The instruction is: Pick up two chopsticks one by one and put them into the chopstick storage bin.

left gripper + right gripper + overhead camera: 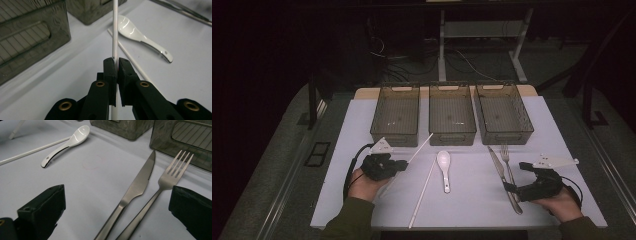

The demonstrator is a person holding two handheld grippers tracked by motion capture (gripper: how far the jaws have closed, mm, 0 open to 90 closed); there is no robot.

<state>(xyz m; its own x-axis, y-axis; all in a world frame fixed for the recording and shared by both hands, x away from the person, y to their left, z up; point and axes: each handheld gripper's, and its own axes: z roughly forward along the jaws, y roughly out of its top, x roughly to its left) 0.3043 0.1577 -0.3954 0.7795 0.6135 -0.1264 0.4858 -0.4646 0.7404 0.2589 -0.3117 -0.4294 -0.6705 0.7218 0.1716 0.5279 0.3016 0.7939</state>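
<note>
White table, three bins, spoon, knife, fork, chopstick

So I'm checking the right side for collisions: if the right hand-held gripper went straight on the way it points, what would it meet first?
Most likely the knife and fork, which lie between the open jaws of the right hand-held gripper. Beyond them stands a basket.

Knife and fork between parted tongs.
</note>
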